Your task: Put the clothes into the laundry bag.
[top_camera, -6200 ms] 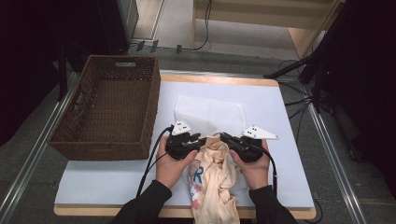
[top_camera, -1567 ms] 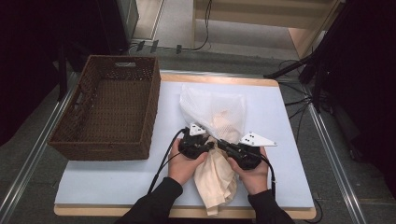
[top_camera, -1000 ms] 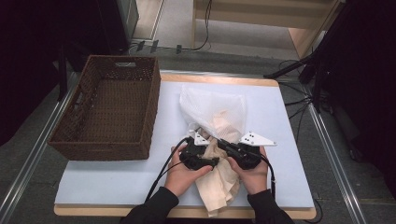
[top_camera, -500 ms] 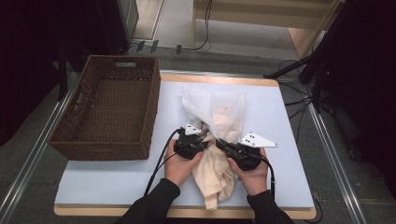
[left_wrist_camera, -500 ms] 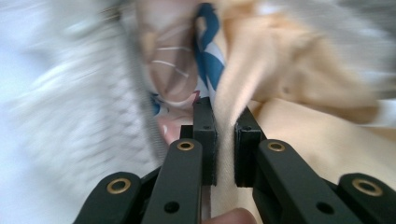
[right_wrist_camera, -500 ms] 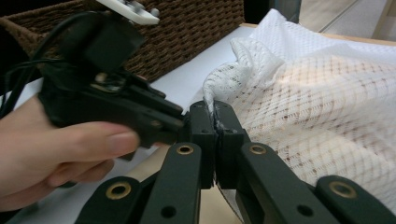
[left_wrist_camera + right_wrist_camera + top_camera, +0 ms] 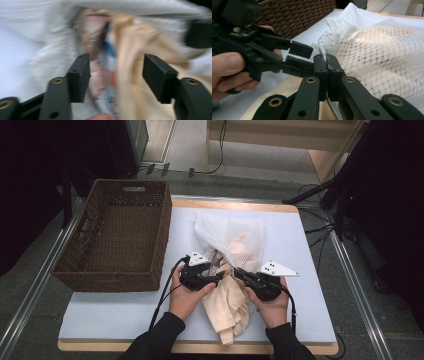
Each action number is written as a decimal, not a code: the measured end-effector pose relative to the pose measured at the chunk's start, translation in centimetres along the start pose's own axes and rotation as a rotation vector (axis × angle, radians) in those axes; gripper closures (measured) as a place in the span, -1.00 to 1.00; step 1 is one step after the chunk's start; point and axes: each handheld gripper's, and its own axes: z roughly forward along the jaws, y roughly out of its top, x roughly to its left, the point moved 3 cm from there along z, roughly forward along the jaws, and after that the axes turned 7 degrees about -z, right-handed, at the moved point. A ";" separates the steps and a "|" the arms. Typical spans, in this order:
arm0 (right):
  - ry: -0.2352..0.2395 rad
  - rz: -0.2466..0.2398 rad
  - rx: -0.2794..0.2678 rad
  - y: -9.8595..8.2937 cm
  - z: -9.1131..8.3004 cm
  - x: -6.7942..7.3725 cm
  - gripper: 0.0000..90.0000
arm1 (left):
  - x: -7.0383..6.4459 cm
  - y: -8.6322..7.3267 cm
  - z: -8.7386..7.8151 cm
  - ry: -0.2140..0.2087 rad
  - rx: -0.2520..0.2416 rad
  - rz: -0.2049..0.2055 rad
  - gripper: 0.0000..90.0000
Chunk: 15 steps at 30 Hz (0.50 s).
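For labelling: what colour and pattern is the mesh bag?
White diamond netting; mesh bag shows best in the right gripper view.

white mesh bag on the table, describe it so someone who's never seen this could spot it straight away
On the pale blue table top, look right of the brown wicker basket. The white mesh laundry bag lies there, a beige cloth trailing from its mouth. Unlike the solid cloth, it is see-through netting, its edge pinched by the right gripper.

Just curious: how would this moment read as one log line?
right claw: shut on mesh bag | left claw: open at beige cloth | cloth partly inside bag
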 end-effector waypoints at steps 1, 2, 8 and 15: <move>0.000 -0.002 0.003 0.0 0.0 0.0 0.98 | 0.2 0.0 0.2 0.005 -0.008 -0.010 -0.21; 0.001 -0.006 0.004 0.0 0.1 0.1 0.98 | 0.4 0.1 0.4 0.005 -0.012 -0.017 -0.22; -0.001 -0.004 0.005 -0.1 0.1 -0.1 0.98 | -0.1 1.2 1.9 0.041 -0.044 0.036 -0.13; -0.002 0.004 -0.001 -0.1 0.1 -0.3 0.98 | -1.0 1.9 2.9 0.016 -0.025 0.095 0.39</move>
